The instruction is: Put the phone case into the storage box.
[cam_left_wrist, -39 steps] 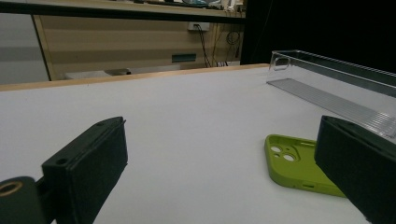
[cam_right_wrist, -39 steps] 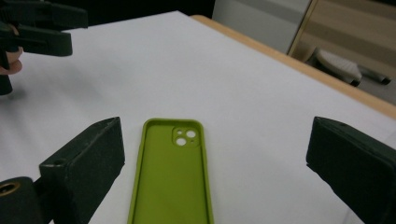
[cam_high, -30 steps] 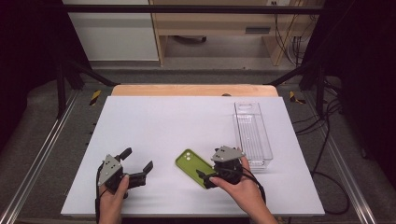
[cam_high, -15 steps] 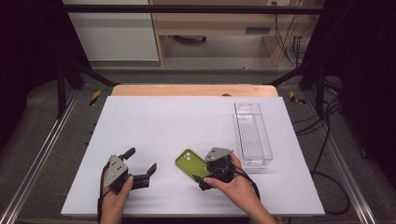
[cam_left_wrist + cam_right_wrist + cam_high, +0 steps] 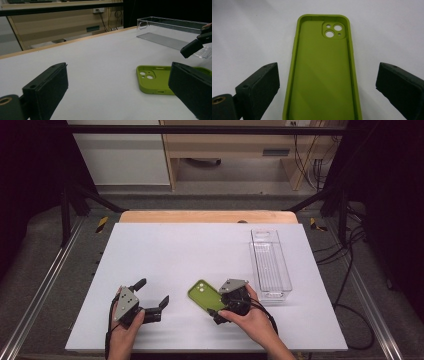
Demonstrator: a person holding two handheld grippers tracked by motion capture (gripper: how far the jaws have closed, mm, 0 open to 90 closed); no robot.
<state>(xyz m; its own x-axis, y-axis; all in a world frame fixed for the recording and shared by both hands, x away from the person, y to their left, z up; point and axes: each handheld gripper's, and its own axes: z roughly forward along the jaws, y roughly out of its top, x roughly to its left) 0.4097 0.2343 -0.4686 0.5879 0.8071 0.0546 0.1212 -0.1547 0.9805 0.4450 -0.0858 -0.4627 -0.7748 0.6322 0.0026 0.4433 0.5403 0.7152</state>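
Note:
A lime-green phone case (image 5: pixel 201 293) lies hollow side up on the white table (image 5: pixel 200 250), camera holes at its far end. My right gripper (image 5: pixel 219 306) is low over the case's near end and open. In the right gripper view the case (image 5: pixel 322 75) runs lengthwise between the two wide jaws of the right gripper (image 5: pixel 328 77), with a gap on each side. My left gripper (image 5: pixel 151 293) rests open on the table to the left of the case, nothing between its fingers. In the left gripper view the case (image 5: pixel 152 80) lies ahead to the right of the left gripper (image 5: pixel 120 95).
A clear, long plastic bin (image 5: pixel 270 265) stands along the table's right side, just beyond my right hand; it also shows in the left gripper view as the bin (image 5: pixel 172 32). A wooden strip (image 5: pixel 207 216) borders the table's far edge. Cables lie off the table to the right.
My right gripper has come down and slightly left onto the near end of the green case, jaws still wide. The left gripper and the case have stayed in place.

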